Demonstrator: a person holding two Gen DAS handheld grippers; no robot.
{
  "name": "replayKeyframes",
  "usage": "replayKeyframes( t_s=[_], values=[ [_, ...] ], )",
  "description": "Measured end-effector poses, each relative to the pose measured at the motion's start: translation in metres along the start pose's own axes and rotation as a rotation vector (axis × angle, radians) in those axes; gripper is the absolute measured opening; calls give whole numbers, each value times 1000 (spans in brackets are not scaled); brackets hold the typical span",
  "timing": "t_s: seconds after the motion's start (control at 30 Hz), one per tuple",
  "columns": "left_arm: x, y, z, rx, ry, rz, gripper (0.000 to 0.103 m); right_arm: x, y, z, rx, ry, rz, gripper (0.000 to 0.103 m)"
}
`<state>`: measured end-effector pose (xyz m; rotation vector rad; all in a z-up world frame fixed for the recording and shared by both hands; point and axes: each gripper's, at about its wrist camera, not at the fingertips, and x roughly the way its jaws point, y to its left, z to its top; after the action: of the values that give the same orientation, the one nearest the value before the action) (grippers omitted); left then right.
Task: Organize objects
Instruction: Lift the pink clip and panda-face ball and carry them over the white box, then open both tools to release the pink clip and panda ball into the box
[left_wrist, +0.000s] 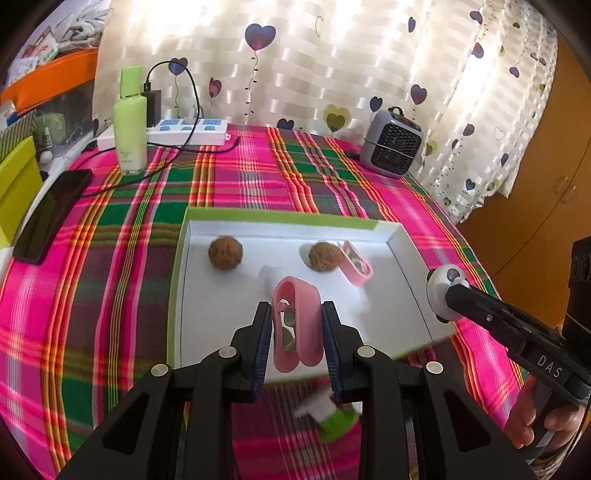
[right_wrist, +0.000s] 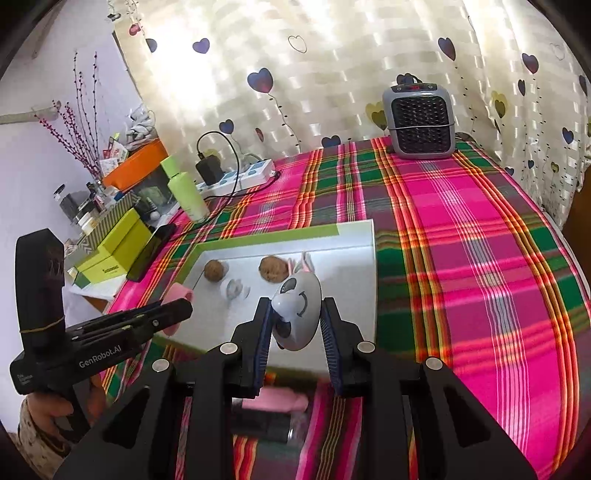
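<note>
Mid-carry: left gripper clamped on a pink clip, right gripper pinching a panda toy. Both hovering over the white tray's 6 o'clock edge, walnuts sitting at 12. Next up, probably lowering into a bare spot and letting go.

A table under a pink-and-green plaid cloth carries a shallow white tray mid-table, a green bottle, power strip and phone along its left edge, and a small grey heater at the far right corner.
</note>
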<state>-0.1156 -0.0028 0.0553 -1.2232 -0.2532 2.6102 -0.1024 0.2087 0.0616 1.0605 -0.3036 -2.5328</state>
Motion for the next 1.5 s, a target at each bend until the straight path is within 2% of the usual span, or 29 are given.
replayKeyframes(
  t_s=[0.57, 0.97, 1.5],
  values=[
    [59, 8, 45, -14, 38, -5, 25, 61, -18, 34, 4, 70, -28, 27],
    [89, 6, 48, -8, 84, -8, 25, 87, -25, 40, 5, 103, -54, 27],
    [95, 7, 47, -16, 97, -7, 25, 91, -21, 40, -30, 98, -68, 28]
  ],
)
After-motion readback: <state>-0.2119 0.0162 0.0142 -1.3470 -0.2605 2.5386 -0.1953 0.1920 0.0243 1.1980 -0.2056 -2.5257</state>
